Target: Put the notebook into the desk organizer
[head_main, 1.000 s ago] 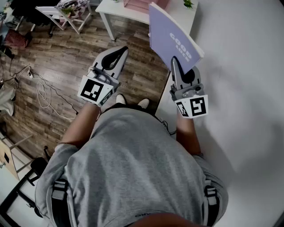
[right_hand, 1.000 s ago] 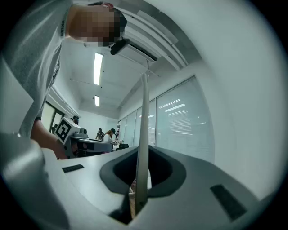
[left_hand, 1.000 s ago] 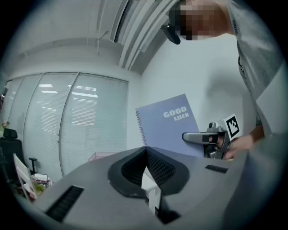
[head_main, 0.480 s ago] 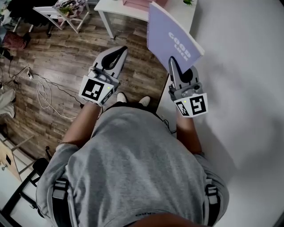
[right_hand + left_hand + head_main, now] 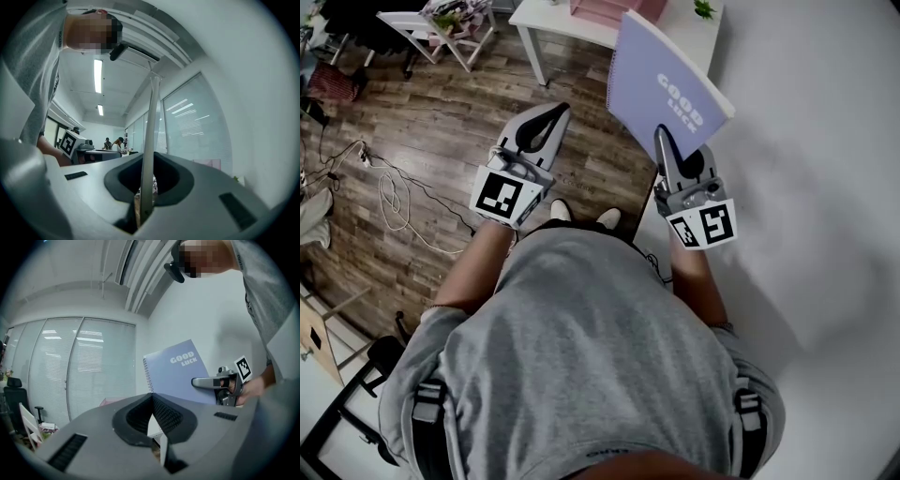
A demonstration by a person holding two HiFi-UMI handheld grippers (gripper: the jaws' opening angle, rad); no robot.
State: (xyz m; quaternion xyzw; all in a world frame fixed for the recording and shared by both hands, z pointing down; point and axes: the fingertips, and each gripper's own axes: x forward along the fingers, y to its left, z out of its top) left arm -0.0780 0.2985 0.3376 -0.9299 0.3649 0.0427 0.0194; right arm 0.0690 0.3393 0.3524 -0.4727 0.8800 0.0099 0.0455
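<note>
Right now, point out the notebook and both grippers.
notebook [image 5: 666,84], head view, middle of its purple cover.
right gripper [image 5: 661,134], head view, tips shut on the notebook's edge.
left gripper [image 5: 560,109], head view, its closed tips.

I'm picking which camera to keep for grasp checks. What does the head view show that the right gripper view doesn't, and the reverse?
Head view only: the notebook's lilac cover reading GOOD LUCK, cables on the wooden floor, and the right gripper seen from outside. Right gripper view only: the notebook edge-on, clamped between its jaws, ceiling lights and distant people. Both: the notebook, the left gripper and a pink object on the far table.
</note>
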